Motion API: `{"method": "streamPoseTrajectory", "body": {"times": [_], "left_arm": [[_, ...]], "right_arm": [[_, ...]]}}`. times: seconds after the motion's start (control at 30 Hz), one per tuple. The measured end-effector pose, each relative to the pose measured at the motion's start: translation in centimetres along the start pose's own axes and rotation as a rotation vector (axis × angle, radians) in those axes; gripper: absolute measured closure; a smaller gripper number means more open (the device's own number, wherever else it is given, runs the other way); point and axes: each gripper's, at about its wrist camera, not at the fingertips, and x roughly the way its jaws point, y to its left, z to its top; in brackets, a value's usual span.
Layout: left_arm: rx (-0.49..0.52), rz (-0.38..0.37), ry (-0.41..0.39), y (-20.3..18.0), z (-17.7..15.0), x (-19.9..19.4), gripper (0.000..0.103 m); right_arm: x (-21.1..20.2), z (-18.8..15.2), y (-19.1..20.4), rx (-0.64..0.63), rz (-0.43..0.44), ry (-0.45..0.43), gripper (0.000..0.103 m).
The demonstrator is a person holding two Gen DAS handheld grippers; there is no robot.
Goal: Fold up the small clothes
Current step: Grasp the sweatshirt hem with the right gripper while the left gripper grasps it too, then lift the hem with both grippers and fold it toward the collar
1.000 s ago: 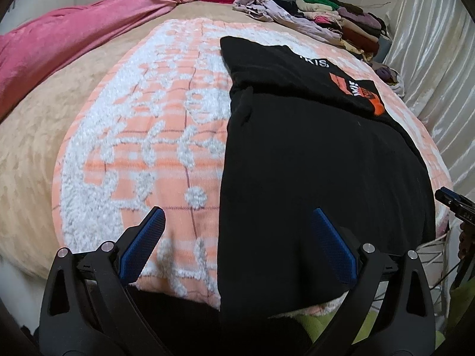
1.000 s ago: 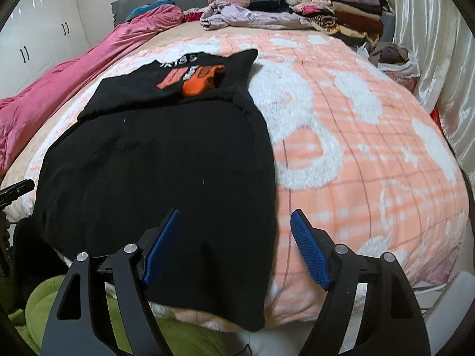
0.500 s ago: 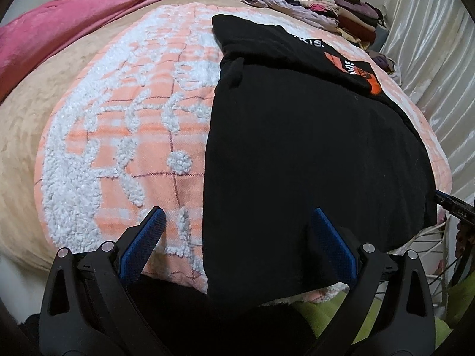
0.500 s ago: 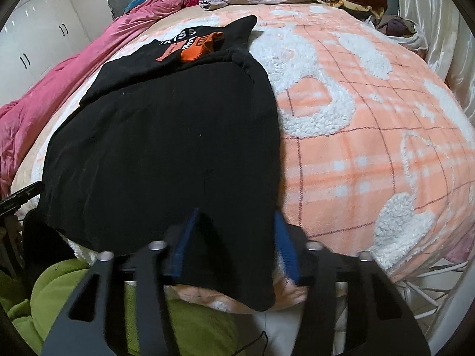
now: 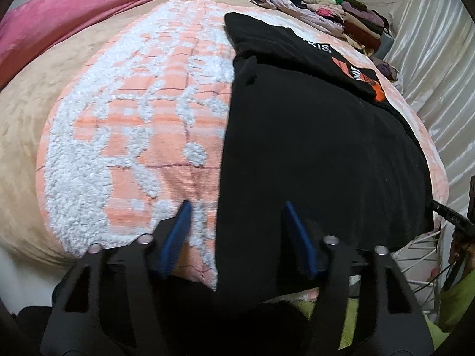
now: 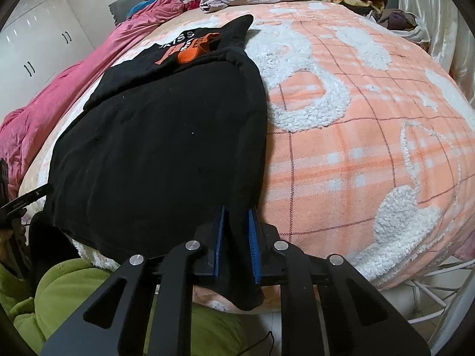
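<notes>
Pinching shirt (image 6: 166, 148) hem on blanket (image 6: 356, 154): right gripper (image 6: 237, 237) nipped on the near right corner; left gripper (image 5: 237, 231) half spread astride the left edge. Close left fully, catch every layer, then lift both corners evenly.

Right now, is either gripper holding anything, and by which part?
The right gripper pinches the black shirt at its near hem corner. The left gripper is open, straddling the other hem corner, holding nothing.
</notes>
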Motion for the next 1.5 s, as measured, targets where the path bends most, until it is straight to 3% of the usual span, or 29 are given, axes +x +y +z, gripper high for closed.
{"method": "streamPoseTrajectory", "body": {"times": [0.13,0.2,0.33,0.53,0.67,0.7,0.73,0.83,0.9,1.0,1.23,1.5], "left_arm": [[-0.022,-0.022,-0.020,0.5,0.1,-0.8,0.061],[-0.015,-0.029,-0.026,0.3,0.2,-1.0,0.061],[0.012,-0.049,0.009,-0.4,0.0,-0.1,0.061],[0.023,-0.042,0.037,-0.7,-0.2,0.9,0.053],[0.032,-0.034,0.039,-0.9,-0.3,1.1,0.054],[0.033,-0.033,0.037,-1.0,-0.3,1.1,0.060],[0.034,-0.037,0.032,-1.1,-0.2,0.9,0.074],[0.030,-0.042,0.013,-0.9,-0.2,0.2,0.098],[0.012,-0.097,0.013,-0.7,0.0,-0.2,0.099],[0.026,-0.110,0.000,-1.1,0.3,-0.7,0.099],[-0.018,-0.201,-0.079,-0.4,3.7,-3.1,0.099],[-0.041,-0.211,-0.153,0.0,9.7,-3.1,0.099]], "right_arm": [[0.2,-0.1,-0.3,0.011,-0.011,0.000,0.080],[0.2,-0.2,-0.1,-0.003,-0.011,0.001,0.079],[0.0,-0.3,0.4,-0.022,0.007,0.001,0.088],[0.3,-0.6,0.3,-0.037,0.030,0.012,0.082],[0.4,-0.7,0.3,-0.042,0.035,0.010,0.082],[0.3,-0.7,0.3,-0.041,0.035,0.008,0.085],[0.2,-0.7,0.4,-0.041,0.040,0.003,0.087],[-0.4,-0.5,0.3,-0.033,0.074,-0.010,0.094],[-0.7,-0.2,0.3,-0.028,0.104,-0.019,0.095],[-1.4,0.4,0.4,-0.026,0.149,-0.040,0.095],[-3.4,4.5,1.3,-0.020,0.249,-0.154,0.095],[-3.6,11.4,1.7,-0.013,0.289,-0.283,0.095]]}}
